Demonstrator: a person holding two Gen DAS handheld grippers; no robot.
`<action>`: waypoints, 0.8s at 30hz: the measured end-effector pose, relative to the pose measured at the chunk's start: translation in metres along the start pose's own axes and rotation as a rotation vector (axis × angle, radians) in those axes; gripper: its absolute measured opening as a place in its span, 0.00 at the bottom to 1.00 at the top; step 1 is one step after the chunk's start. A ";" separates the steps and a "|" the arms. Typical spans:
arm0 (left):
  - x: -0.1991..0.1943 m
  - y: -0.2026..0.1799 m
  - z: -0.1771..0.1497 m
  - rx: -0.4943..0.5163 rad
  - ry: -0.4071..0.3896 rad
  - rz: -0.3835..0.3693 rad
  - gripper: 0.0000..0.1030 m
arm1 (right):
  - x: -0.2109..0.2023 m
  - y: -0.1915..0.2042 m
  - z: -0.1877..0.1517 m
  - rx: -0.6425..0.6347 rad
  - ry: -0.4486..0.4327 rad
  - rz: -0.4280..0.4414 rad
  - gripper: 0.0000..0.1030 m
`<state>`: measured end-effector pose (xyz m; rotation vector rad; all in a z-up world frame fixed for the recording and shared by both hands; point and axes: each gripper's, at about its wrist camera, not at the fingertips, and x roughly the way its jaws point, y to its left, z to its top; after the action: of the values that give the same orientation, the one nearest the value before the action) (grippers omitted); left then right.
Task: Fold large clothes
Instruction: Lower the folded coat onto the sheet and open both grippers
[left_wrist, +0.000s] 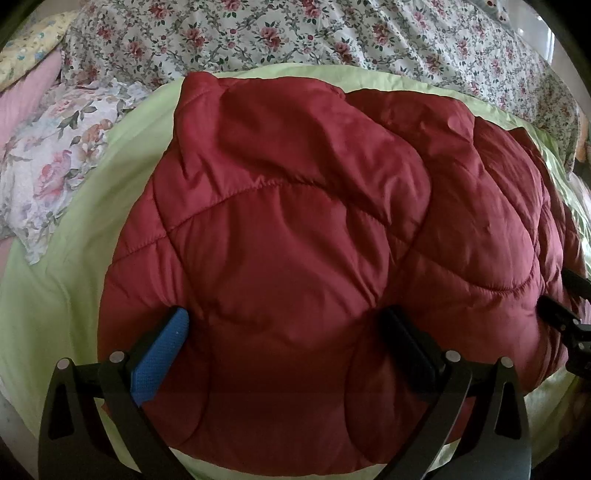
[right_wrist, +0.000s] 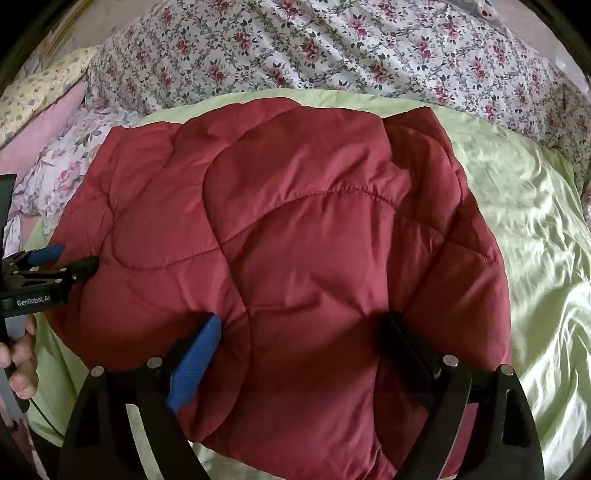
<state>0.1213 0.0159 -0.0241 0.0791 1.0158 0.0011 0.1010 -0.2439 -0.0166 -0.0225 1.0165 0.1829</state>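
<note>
1. A red quilted jacket (left_wrist: 295, 229) is seen lying folded on a pale green sheet (left_wrist: 55, 302), which is spread over a bed.
2. Behind the sheet, a rose-print cover (left_wrist: 277, 33) is laid across the bed; a floral pillow (left_wrist: 48, 173) is seen at the left, just beside the jacket's far left corner.
3. The left gripper (left_wrist: 288, 325) is held over the near edge of the jacket, its jaws spread wide apart, with a blue pad (left_wrist: 159, 358) on one finger and a black one on the other. Both fingertips are pressed against the padded fabric, but nothing is clamped between them.
4. The right gripper (right_wrist: 303, 328) is likewise held at the near edge, further right on the jacket (right_wrist: 295, 240); its jaws are also wide apart, tips touching the fabric, nothing pinched.
5. In the right wrist view, the left gripper (right_wrist: 74, 258) is seen at the jacket's left side, with the person's hand (right_wrist: 20, 358) on its handle.
6. The green sheet (right_wrist: 524, 229) is left bare and wrinkled to the right of the jacket.
</note>
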 end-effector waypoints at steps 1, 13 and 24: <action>0.000 0.000 0.000 0.001 0.001 0.002 1.00 | 0.000 0.000 0.000 0.002 0.000 0.001 0.88; -0.045 0.012 -0.034 -0.042 -0.035 -0.024 1.00 | -0.050 0.001 -0.020 0.027 -0.012 0.051 0.88; -0.070 0.004 -0.085 0.017 0.003 -0.004 1.00 | -0.079 0.017 -0.073 0.005 0.037 0.095 0.88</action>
<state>0.0123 0.0229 -0.0088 0.0931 1.0190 -0.0112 -0.0039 -0.2454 0.0127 0.0271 1.0560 0.2677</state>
